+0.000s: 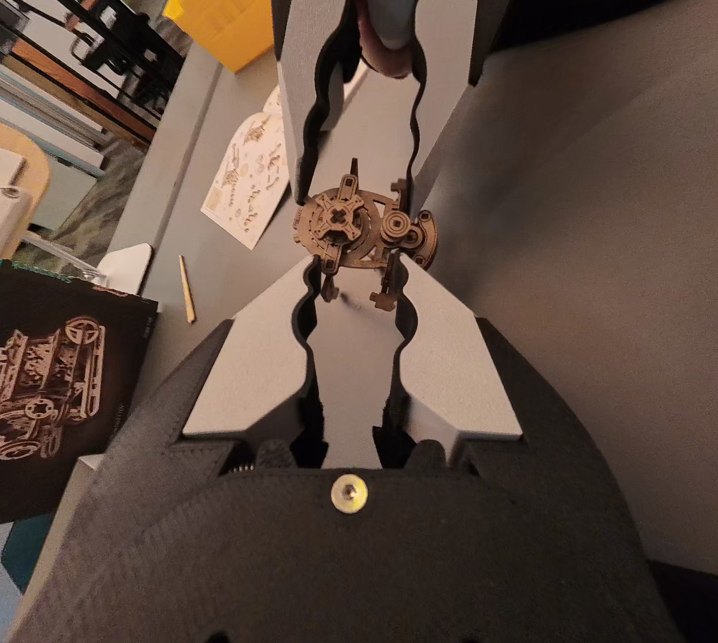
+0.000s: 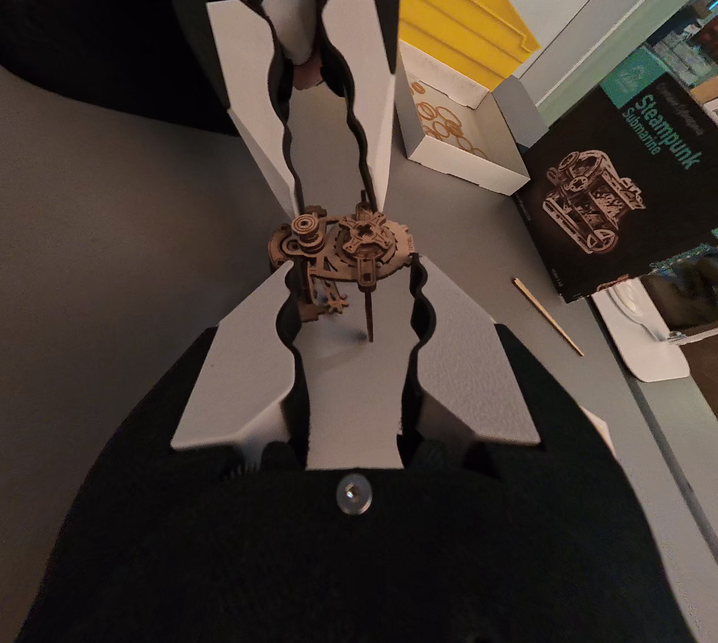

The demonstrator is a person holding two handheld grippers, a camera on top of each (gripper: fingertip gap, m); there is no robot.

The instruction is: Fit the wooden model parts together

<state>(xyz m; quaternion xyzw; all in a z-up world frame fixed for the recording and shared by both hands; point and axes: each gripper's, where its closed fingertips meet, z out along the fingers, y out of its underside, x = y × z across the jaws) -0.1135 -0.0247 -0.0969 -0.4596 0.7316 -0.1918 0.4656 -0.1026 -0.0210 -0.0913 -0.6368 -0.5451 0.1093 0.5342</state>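
Observation:
A brown wooden model (image 1: 361,232) of gears, a cross hub and thin legs sits between both grippers over the grey table (image 1: 582,274). My left gripper (image 1: 356,261) comes from below in the left wrist view, its fingertips pressed to the model's near side with the legs hanging between them. My right gripper (image 1: 356,207) faces it from above and holds the far side. In the right wrist view the model (image 2: 342,247) sits between my right gripper (image 2: 352,263) and the left gripper (image 2: 338,210). A thin pin (image 2: 369,313) points down from it to the table.
A yellow bin (image 2: 458,14) stands at the back. A white box (image 2: 466,170) holds several wooden rings. A dark model box (image 2: 621,189) and a loose wooden stick (image 2: 548,315) lie to the side. A pale parts sheet (image 1: 248,189) lies behind the model. Left and right tips are no more than a few centimetres apart.

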